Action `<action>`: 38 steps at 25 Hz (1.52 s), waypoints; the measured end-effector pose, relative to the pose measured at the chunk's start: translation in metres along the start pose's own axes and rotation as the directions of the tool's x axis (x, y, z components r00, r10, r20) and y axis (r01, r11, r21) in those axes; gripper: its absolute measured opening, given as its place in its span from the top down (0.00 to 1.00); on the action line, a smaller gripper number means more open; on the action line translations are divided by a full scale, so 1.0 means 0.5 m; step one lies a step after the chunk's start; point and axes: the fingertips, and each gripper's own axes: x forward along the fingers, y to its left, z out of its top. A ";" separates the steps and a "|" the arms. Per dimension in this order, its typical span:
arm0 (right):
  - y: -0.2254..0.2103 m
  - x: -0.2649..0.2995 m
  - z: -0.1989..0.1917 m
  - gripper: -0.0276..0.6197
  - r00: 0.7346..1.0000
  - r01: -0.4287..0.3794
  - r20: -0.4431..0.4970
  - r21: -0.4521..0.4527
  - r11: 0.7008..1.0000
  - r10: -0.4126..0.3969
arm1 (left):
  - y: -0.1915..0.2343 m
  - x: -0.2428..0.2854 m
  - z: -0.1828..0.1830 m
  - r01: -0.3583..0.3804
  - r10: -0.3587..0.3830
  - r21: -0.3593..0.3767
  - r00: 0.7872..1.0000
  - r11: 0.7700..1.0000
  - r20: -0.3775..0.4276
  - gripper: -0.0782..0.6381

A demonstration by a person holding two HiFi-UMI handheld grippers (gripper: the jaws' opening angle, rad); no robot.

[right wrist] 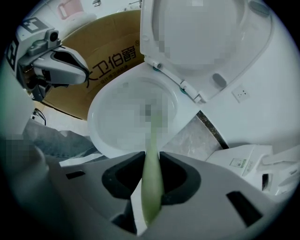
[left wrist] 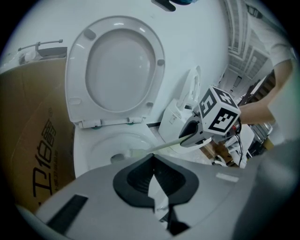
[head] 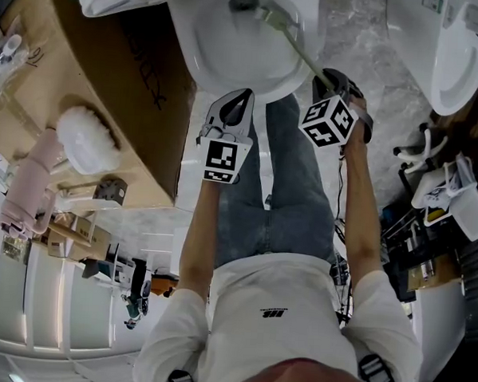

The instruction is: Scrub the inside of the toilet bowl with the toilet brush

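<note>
The white toilet bowl (head: 230, 58) is at the top of the head view, its seat and lid (left wrist: 117, 70) raised. A pale green toilet brush handle (head: 298, 49) runs from my right gripper (head: 331, 78) down into the bowl, and the brush head (head: 260, 12) is at the drain. In the right gripper view the jaws of the right gripper (right wrist: 151, 164) are shut on the handle (right wrist: 152, 187). My left gripper (head: 236, 100) hovers by the bowl's front rim, shut and holding nothing. In its own view the left gripper (left wrist: 153, 161) points at the bowl (left wrist: 105, 145).
A large cardboard box (head: 109, 83) stands close against the toilet's left side. A second white toilet (head: 462, 54) is at the right, with cables and clutter (head: 430, 204) below it. The person's jeans-clad leg (head: 291, 181) is just in front of the bowl on marble floor (head: 388, 82).
</note>
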 end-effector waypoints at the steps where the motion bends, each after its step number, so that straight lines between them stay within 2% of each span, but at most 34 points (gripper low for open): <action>1: -0.007 -0.002 0.004 0.82 1.000 0.008 0.004 0.001 1.000 -0.008 | 0.000 0.002 0.003 0.000 0.000 0.000 1.000 1.000 0.001 0.88; 6: -0.034 -0.011 0.028 0.82 0.999 0.040 0.026 0.007 0.999 -0.041 | 0.003 0.008 0.015 0.006 -0.006 0.007 1.000 1.000 0.001 0.88; 8: -0.042 -0.015 0.035 0.82 0.998 0.039 0.041 0.037 0.999 -0.040 | 0.005 0.009 0.019 0.008 -0.008 0.008 1.000 1.000 0.002 0.88; 11: -0.046 -0.017 0.040 0.82 0.997 -0.013 0.076 0.170 0.985 0.000 | 0.010 0.009 0.022 0.009 -0.009 0.010 1.000 1.000 0.004 0.88; 14: -0.040 -0.017 0.041 0.82 0.991 -0.098 0.124 0.360 0.928 0.057 | 0.013 0.005 0.020 0.012 -0.012 0.012 1.000 1.000 0.003 0.88; 17: -0.030 -0.014 0.047 0.82 0.981 -0.161 0.175 0.517 0.840 0.081 | 0.016 0.000 0.016 0.014 -0.014 0.013 1.000 1.000 0.001 0.88; 20: -0.018 -0.012 0.057 0.82 0.973 -0.208 0.212 0.625 0.752 0.093 | 0.021 -0.007 0.014 0.013 -0.013 0.016 1.000 1.000 0.000 0.88; 26: 0.016 -0.010 0.083 0.82 0.945 -0.318 0.312 0.801 0.507 0.099 | 0.031 -0.017 0.014 0.011 -0.011 0.025 1.000 1.000 0.003 0.88; 31: 0.048 -0.014 0.106 0.82 0.916 -0.397 0.396 0.870 0.294 0.066 | 0.039 -0.028 0.011 0.007 -0.007 0.027 1.000 1.000 0.004 0.88; 38: 0.080 -0.025 0.142 0.82 0.860 -0.510 0.510 0.860 0.035 -0.003 | 0.058 -0.042 0.008 -0.009 0.009 0.024 1.000 1.000 0.006 0.88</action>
